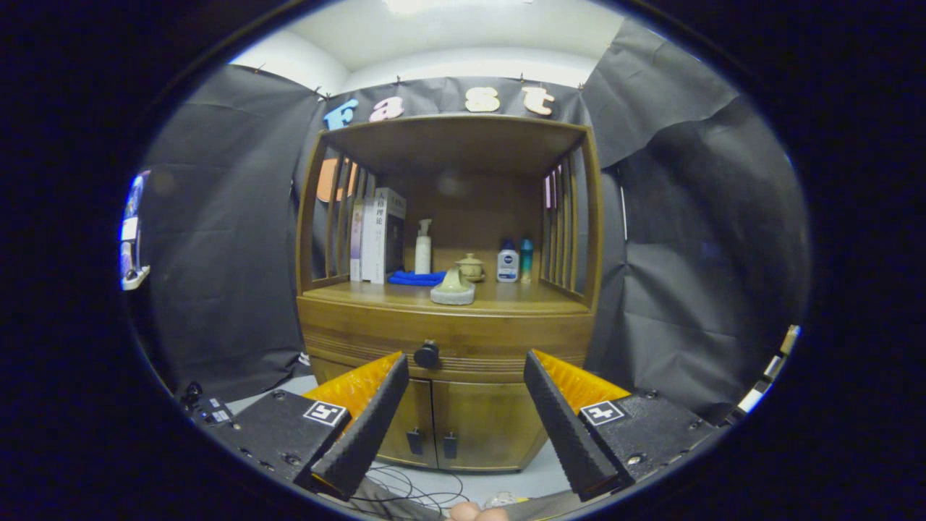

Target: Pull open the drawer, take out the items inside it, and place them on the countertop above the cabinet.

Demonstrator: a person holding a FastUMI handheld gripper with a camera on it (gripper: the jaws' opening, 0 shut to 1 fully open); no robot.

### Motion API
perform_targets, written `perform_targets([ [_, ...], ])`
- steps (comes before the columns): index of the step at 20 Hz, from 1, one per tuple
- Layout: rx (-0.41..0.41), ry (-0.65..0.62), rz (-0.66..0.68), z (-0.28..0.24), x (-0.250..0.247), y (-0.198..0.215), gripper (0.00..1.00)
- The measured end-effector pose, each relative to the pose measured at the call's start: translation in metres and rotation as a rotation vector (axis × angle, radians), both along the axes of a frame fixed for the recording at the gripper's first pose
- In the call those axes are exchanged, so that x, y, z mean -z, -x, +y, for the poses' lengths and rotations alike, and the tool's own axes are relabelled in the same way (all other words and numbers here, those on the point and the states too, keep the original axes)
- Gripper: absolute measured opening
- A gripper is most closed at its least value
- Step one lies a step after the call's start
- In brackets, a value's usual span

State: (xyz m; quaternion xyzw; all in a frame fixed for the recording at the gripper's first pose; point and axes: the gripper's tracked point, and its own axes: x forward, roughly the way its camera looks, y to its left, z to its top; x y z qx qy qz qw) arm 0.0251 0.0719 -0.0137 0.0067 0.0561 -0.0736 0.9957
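Note:
A wooden cabinet stands ahead of me, its drawer (376, 336) closed under the countertop (506, 298). The drawer's dark round knob (426, 354) sits just beyond my fingers, nearer the left one. My gripper (465, 362) is open, its black ridged fingers (376, 420) wide apart with nothing between them, some way short of the cabinet front. The drawer's contents are hidden.
On the countertop stand books (380, 235), a white pump bottle (423, 247), a blue cloth (416, 278), a pale ceramic piece (453, 288), a small lidded pot (471, 266) and two small bottles (514, 262). Two lower doors (448, 420) are closed. Cables (412, 492) lie on the floor.

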Motion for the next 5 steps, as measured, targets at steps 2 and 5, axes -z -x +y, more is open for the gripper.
perform_targets([
  [2, -0.020, 0.017, 0.008, -0.005, 0.002, 0.020, 1.00],
  [5, -0.024, 0.018, -0.014, -0.015, 0.008, 0.041, 1.00],
])
